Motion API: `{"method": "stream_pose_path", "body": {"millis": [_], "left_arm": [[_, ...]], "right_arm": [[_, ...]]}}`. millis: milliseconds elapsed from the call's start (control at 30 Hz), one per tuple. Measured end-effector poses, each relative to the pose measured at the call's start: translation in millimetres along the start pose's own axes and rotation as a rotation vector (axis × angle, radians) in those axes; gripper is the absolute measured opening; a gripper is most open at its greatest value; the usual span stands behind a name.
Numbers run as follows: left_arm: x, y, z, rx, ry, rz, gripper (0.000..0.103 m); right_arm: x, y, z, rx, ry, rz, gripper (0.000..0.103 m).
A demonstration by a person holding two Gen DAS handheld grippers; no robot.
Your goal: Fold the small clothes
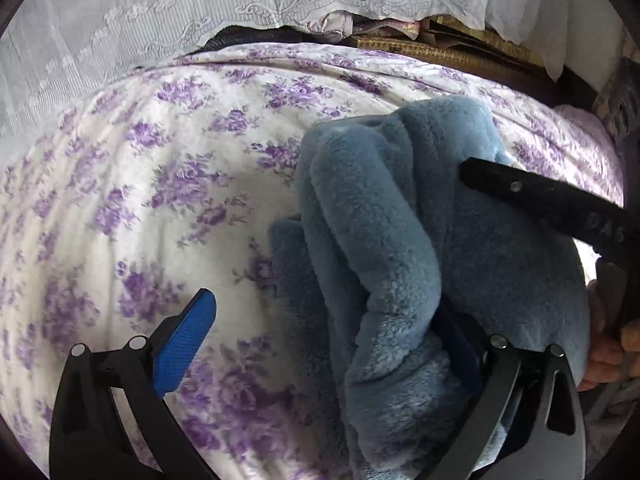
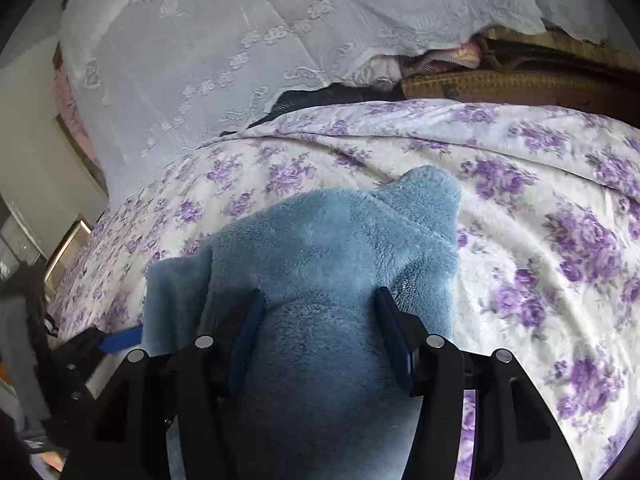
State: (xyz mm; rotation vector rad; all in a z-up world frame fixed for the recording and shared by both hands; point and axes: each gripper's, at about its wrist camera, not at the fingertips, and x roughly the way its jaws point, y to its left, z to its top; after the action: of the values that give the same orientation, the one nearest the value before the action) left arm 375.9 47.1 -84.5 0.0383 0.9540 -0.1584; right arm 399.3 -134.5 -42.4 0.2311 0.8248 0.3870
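**Blue fleece bunched between two grippers on a flowered quilt**

A blue fleece garment (image 2: 328, 264) lies heaped on the quilt (image 2: 540, 208), a white cover printed with purple roses. In the right wrist view its long axis runs from the gripper away toward the quilt's far edge, ending in a rounded tip that points at that edge. In the left wrist view the fleece (image 1: 384, 240) is folded into thick ridges running the same near-to-far way.

The right gripper (image 2: 320, 320) has its blue pads part-closed on a fat roll of the fleece, pressing it from both sides. The left gripper (image 1: 320, 344) is spread wide: its left pad (image 1: 184, 344) stands free over bare quilt, its right pad is mostly buried under the fleece, and nothing is pinched between them.

One black finger (image 1: 544, 200) of the right gripper lies across the fleece; the raised letters on it are too blurred to read. White lace cloth (image 2: 240, 40) hangs beyond the quilt's far edge.
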Motion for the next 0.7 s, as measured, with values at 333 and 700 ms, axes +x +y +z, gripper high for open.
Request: {"method": "stream_pose_path", "body": {"millis": [333, 700], "left_arm": [[-31.0, 20.9, -1.2, -0.145, -0.047, -0.05, 0.099], [-28.1, 8.3, -36.8, -0.115, -0.074, 0.039, 0.099]], "right_arm": [[-68.7, 20.1, -21.7, -0.037, -0.202, -0.092, 0.058], [-64.8, 9.3, -81.1, -0.005, -0.084, -0.105, 0.079]]}}
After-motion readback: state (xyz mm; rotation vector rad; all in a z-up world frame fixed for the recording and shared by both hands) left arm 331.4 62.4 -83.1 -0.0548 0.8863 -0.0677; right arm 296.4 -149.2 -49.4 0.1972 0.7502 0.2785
